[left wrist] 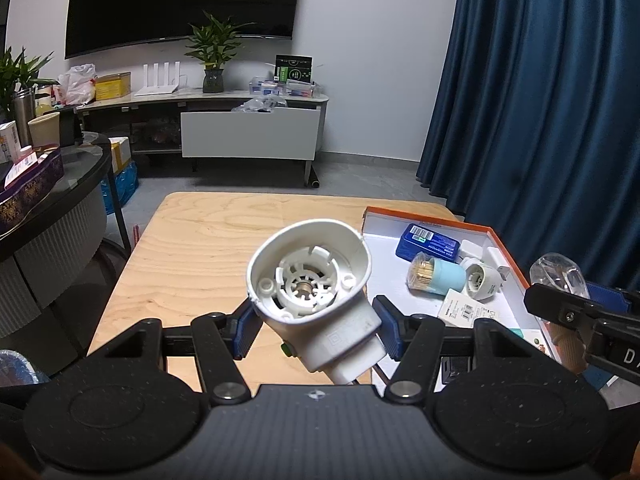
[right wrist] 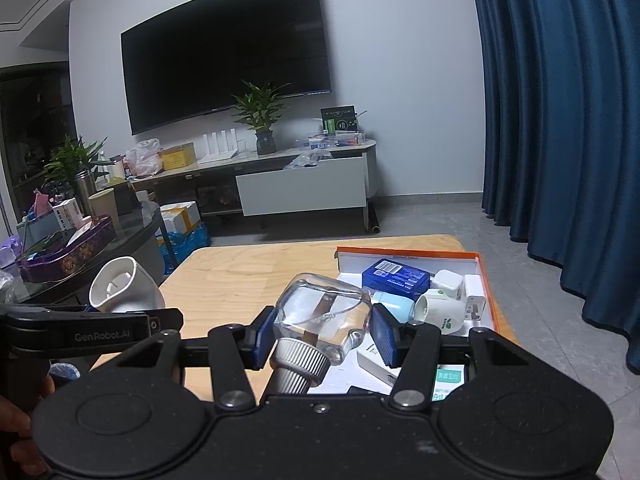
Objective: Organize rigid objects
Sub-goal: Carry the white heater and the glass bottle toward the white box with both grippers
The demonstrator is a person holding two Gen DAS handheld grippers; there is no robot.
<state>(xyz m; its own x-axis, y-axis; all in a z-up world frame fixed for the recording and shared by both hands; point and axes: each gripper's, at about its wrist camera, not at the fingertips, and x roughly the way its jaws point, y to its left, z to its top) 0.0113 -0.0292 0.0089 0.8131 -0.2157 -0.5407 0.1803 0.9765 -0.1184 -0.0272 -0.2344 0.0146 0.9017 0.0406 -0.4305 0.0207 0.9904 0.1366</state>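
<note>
- Holding a white lamp socket, the left claw grips its squared base between both blue pads; the flared open mouth faces up and away, above the table.
- Left claw state: narrow, clamped on the socket. A small green button shows on the socket base beside the left pad.
- The right claw grips a clear glass bottle across its flat body; the ribbed silver cap points back toward the camera.
- Right claw state: narrow, clamped on the bottle.
- The bottle hangs over the near left edge of the box, an open shallow box with an orange rim and white floor.
- The box sits at the right edge of the wooden table, reaching the far right corner.
- Box contents: a blue case toward the far left corner; a toothpick jar with a pale blue body lying on its side just nearer; a small white socket touching the jar on the right; white adapters behind it; paper packs along the near side.
- The left part of the table is bare wood.
- In the right wrist view the left claw and socket appear at the left, beyond the table's left edge.
</note>
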